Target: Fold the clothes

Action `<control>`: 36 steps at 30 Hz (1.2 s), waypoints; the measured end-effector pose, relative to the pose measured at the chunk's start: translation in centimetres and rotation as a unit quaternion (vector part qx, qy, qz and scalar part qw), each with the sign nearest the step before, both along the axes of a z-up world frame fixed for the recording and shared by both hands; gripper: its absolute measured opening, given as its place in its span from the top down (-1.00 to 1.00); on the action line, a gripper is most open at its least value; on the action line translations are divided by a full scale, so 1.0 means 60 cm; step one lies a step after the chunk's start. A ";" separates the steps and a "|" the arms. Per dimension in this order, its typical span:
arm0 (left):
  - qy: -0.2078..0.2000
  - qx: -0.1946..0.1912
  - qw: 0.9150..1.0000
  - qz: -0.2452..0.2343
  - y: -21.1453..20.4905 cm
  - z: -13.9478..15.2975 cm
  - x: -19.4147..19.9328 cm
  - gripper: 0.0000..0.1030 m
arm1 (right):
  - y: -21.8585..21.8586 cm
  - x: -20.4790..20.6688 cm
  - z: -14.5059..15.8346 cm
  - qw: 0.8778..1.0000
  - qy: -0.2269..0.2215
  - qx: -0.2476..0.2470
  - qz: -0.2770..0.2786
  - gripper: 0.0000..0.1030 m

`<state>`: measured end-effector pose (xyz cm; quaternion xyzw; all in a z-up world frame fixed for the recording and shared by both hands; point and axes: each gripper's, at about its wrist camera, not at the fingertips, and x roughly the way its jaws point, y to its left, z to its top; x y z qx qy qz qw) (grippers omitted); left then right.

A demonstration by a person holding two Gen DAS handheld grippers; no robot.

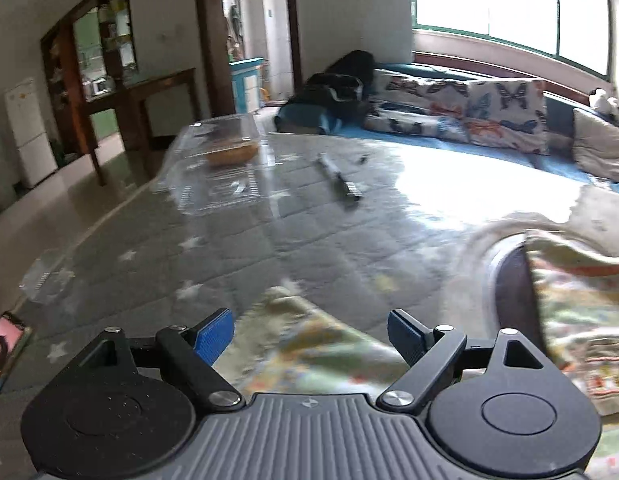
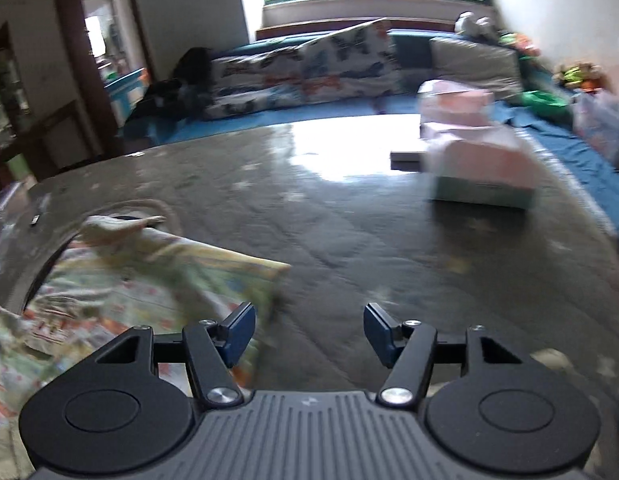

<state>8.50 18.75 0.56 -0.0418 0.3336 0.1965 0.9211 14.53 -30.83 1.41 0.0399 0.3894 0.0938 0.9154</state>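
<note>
Lying crumpled on the grey star-printed quilted table cover (image 1: 269,248), one pale patterned garment (image 2: 121,280) sits beneath two spread, empty tongs: left gripper (image 1: 311,336), right gripper (image 2: 309,334); two pink tissue boxes (image 2: 477,168) beyond.

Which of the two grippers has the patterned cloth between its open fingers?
The left gripper: the patterned cloth shows between its blue fingers. Between the right gripper fingers only grey table cover shows.
</note>
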 end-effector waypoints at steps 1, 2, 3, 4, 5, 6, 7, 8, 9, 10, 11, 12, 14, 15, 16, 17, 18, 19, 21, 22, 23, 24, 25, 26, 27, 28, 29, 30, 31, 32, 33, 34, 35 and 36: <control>-0.002 -0.007 1.000 -0.008 -0.006 0.002 0.003 -0.69 | 0.008 0.011 -0.002 1.000 0.004 0.004 0.007 -0.19; -0.003 -0.011 1.000 -0.015 -0.012 0.004 0.006 -0.70 | 0.016 0.024 -0.005 1.000 0.010 0.010 0.014 -0.19; -0.003 -0.012 1.000 -0.019 -0.018 0.005 0.009 -0.70 | 0.022 0.035 -0.009 1.000 0.016 0.016 0.019 -0.19; -0.003 -0.013 1.000 -0.024 -0.024 0.006 0.012 -0.71 | 0.028 0.046 -0.012 0.999 0.022 0.023 0.024 -0.19; -0.003 -0.012 1.000 -0.028 -0.030 0.007 0.015 -0.71 | 0.031 0.053 -0.015 0.999 0.027 0.028 0.026 -0.18; -0.003 -0.012 0.999 -0.034 -0.035 0.007 0.018 -0.72 | 0.035 0.062 -0.019 0.999 0.030 0.033 0.026 -0.15; -0.003 -0.011 0.999 -0.039 -0.040 0.007 0.020 -0.72 | 0.039 0.070 -0.024 0.998 0.033 0.038 0.027 -0.10; -0.001 -0.011 0.999 -0.042 -0.043 0.006 0.022 -0.74 | 0.043 0.078 -0.029 0.998 0.036 0.043 0.028 0.00; 0.001 -0.011 0.999 -0.045 -0.046 0.004 0.025 -0.74 | 0.045 0.083 -0.031 0.998 0.036 0.048 0.029 0.06; 0.003 -0.011 0.999 -0.048 -0.050 0.002 0.028 -0.75 | 0.048 0.086 -0.030 0.998 0.034 0.050 0.030 0.13; 0.004 -0.012 0.999 -0.050 -0.051 0.001 0.030 -0.75 | 0.050 0.089 -0.029 0.998 0.032 0.052 0.031 0.35; 0.006 -0.013 0.999 -0.051 -0.053 -0.001 0.032 -0.75 | 0.053 0.090 -0.029 0.998 0.030 0.054 0.033 0.56; 0.009 -0.015 0.999 -0.051 -0.056 -0.003 0.036 -0.75 | 0.054 0.088 -0.023 0.997 0.024 0.063 0.037 0.74; 0.008 -0.017 0.998 -0.052 -0.058 -0.003 0.036 -0.75 | 0.061 0.079 -0.017 0.997 0.013 0.056 0.044 0.78; 0.008 -0.018 0.998 -0.053 -0.062 -0.002 0.036 -0.75 | 0.068 0.070 -0.011 0.997 0.003 0.050 0.051 0.79; 0.008 -0.018 0.998 -0.053 -0.066 -0.001 0.037 -0.75 | 0.075 0.062 -0.005 0.997 -0.008 0.043 0.058 0.81; 0.008 -0.017 0.998 -0.054 -0.069 -0.001 0.037 -0.75 | 0.085 0.049 0.002 0.997 -0.023 0.036 0.069 0.83; 0.007 -0.018 0.998 -0.055 -0.072 0.000 0.038 -0.76 | 0.093 0.036 0.008 0.996 -0.034 0.030 0.081 0.83; 0.005 -0.019 0.998 -0.059 -0.077 0.003 0.038 -0.77 | 0.115 0.004 0.021 0.992 -0.056 0.015 0.111 0.85; 0.004 -0.020 0.998 -0.061 -0.079 0.004 0.038 -0.78 | 0.129 -0.014 0.027 0.989 -0.067 0.005 0.129 0.85; 0.003 -0.021 0.998 -0.063 -0.081 0.004 0.039 -0.78 | 0.144 -0.032 0.030 0.986 -0.078 -0.008 0.148 0.89; 0.002 -0.022 0.998 -0.065 -0.083 0.005 0.039 -0.78 | 0.158 -0.051 0.029 0.981 -0.087 -0.023 0.170 0.91; 0.001 -0.023 0.998 -0.066 -0.085 0.006 0.040 -0.78 | 0.174 -0.067 0.027 0.976 -0.087 -0.034 0.194 0.92; 0.000 -0.024 0.997 -0.067 -0.087 0.008 0.040 -0.79 | 0.187 -0.081 0.020 0.971 -0.084 -0.047 0.217 0.93; -0.001 -0.025 0.997 -0.068 -0.089 0.009 0.041 -0.79 | 0.200 -0.096 0.013 0.966 -0.081 -0.059 0.240 0.94; -0.002 -0.028 0.997 -0.069 -0.090 0.010 0.042 -0.80 | 0.213 -0.111 0.005 0.959 -0.077 -0.072 0.262 0.94; -0.003 -0.030 0.997 -0.070 -0.092 0.011 0.043 -0.80 | 0.219 -0.120 0.001 0.955 -0.072 -0.073 0.278 0.94; -0.005 -0.030 0.997 -0.072 -0.094 0.013 0.043 -0.80 | 0.218 -0.121 0.003 0.956 -0.072 -0.070 0.276 0.92; -0.007 -0.030 0.997 -0.075 -0.097 0.015 0.043 -0.81 | 0.217 -0.123 0.005 0.957 -0.072 -0.067 0.274 0.89; -0.009 -0.030 0.997 -0.077 -0.099 0.017 0.044 -0.83 | 0.215 -0.125 0.007 0.958 -0.072 -0.063 0.272 0.84; -0.010 -0.030 0.996 -0.079 -0.100 0.018 0.044 -0.83 | 0.209 -0.120 0.013 0.961 -0.070 -0.053 0.264 0.83; -0.010 -0.030 0.996 -0.081 -0.101 0.019 0.045 -0.83 | 0.200 -0.113 0.020 0.964 -0.072 -0.045 0.252 0.83; -0.010 -0.029 0.996 -0.082 -0.102 0.019 0.046 -0.83 | 0.192 -0.106 0.028 0.967 -0.073 -0.036 0.241 0.82; -0.010 -0.029 0.996 -0.083 -0.102 0.019 0.047 -0.83 | 0.184 -0.099 0.036 0.970 -0.075 -0.028 0.230 0.76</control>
